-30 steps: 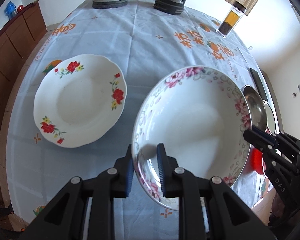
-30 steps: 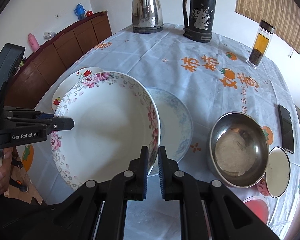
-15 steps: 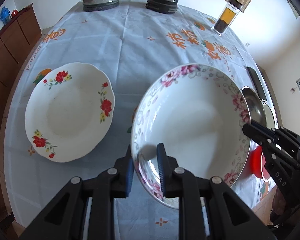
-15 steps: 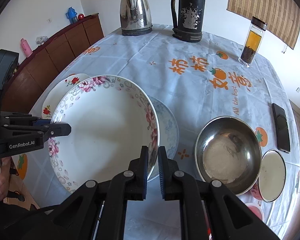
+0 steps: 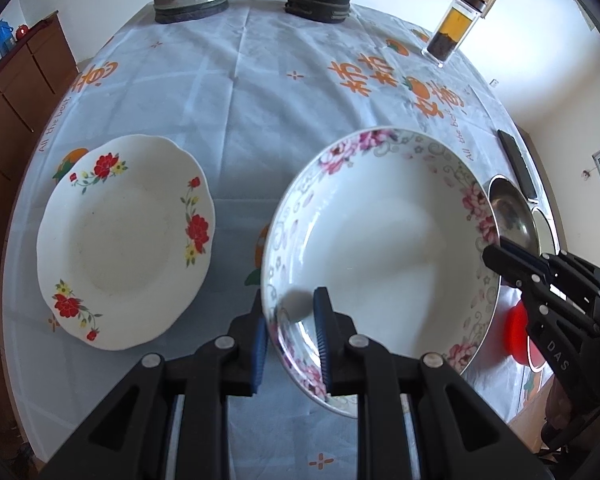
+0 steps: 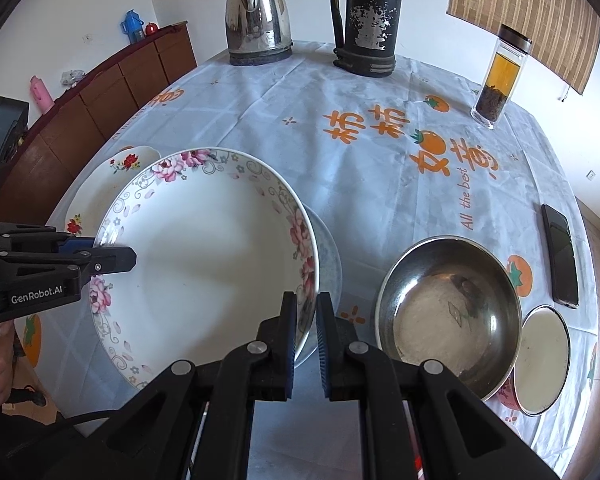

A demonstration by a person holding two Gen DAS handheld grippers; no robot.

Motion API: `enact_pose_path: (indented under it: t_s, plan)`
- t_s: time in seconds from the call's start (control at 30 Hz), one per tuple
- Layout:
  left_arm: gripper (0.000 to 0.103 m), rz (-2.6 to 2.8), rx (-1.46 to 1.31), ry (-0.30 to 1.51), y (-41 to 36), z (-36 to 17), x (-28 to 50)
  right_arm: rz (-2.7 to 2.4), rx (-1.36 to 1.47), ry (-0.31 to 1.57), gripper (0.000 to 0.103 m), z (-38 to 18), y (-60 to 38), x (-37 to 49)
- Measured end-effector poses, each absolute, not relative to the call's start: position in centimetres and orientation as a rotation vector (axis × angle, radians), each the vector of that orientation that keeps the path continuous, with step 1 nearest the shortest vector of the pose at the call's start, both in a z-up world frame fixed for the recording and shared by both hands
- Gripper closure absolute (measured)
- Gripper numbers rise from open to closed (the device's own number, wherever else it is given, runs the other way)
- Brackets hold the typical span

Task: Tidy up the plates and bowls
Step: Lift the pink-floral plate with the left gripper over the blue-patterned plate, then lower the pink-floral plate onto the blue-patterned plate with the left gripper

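Pink-flowered plate is held off the table between both grippers, now over the blue-rimmed plate and nearer the red-flowered plate at the table's left edge than a second ago. Left gripper pinches its near-left rim. Right gripper clamps the opposite rim, jaws nearly closed, beside the steel bowl.

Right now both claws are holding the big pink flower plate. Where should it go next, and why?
Probably a little further toward the red-flower plate, then down onto it. The left gripper and the right gripper each pinch opposite rims of the pink-flower plate, which hangs above the tablecloth beside that plate, not yet over it. Stacking the two would tidy them.
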State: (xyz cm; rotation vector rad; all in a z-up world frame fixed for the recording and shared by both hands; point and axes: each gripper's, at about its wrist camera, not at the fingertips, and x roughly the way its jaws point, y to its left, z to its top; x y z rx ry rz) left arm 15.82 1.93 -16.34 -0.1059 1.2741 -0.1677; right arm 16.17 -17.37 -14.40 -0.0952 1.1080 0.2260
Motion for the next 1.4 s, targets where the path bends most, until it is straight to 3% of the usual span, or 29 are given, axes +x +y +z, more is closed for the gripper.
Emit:
enact_pose_path:
  t_s: [1.4]
  plan:
    - [0.084,-0.165,-0.048,1.300,0.3,-18.4,18.1,0.201,-0.101,1.196,0.092,-17.9,-18.3,18.6]
